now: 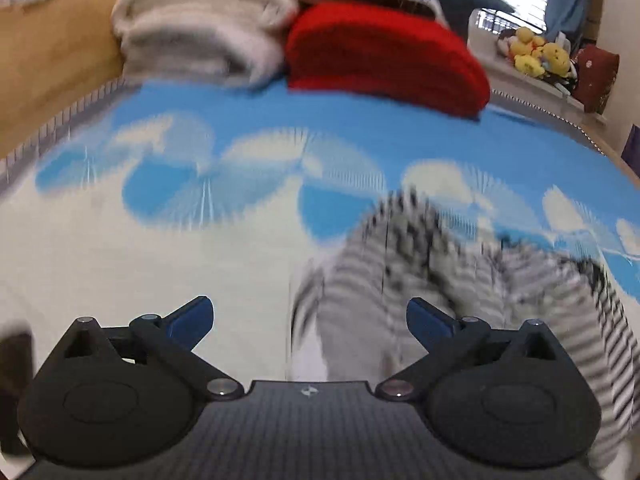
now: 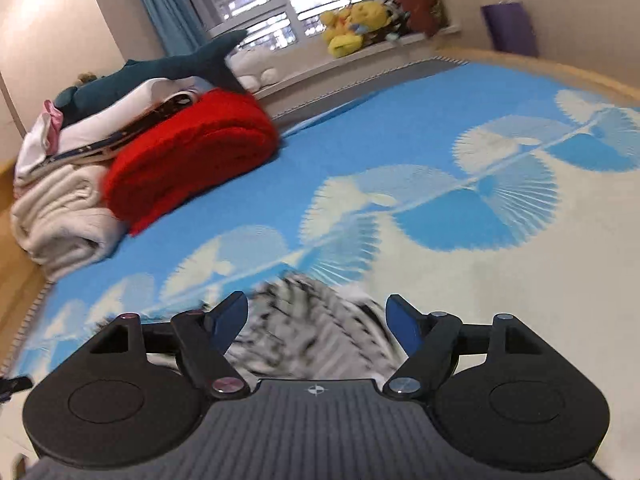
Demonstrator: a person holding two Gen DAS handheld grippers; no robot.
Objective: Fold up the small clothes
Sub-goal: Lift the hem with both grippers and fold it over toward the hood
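Observation:
A black-and-white striped garment (image 1: 420, 280) lies blurred on the blue-and-cream patterned mat (image 1: 260, 128), right of centre in the left wrist view. My left gripper (image 1: 310, 318) is open wide, its blue pads (image 1: 192, 320) clear of the cloth; the garment runs under the right finger. In the right wrist view the same striped garment (image 2: 312, 332) lies between and below the fingers of my right gripper (image 2: 316, 320), which stands open, and its pads (image 2: 400, 320) do not press on the fabric.
A folded red knit (image 2: 188, 156) and a stack of cream and white folded cloth (image 2: 60, 208) sit at the mat's (image 2: 400, 128) far left edge, with a plush shark (image 2: 160, 72) behind. Plush toys (image 2: 352, 24) line the window sill. Wooden floor (image 1: 52, 52) borders the mat.

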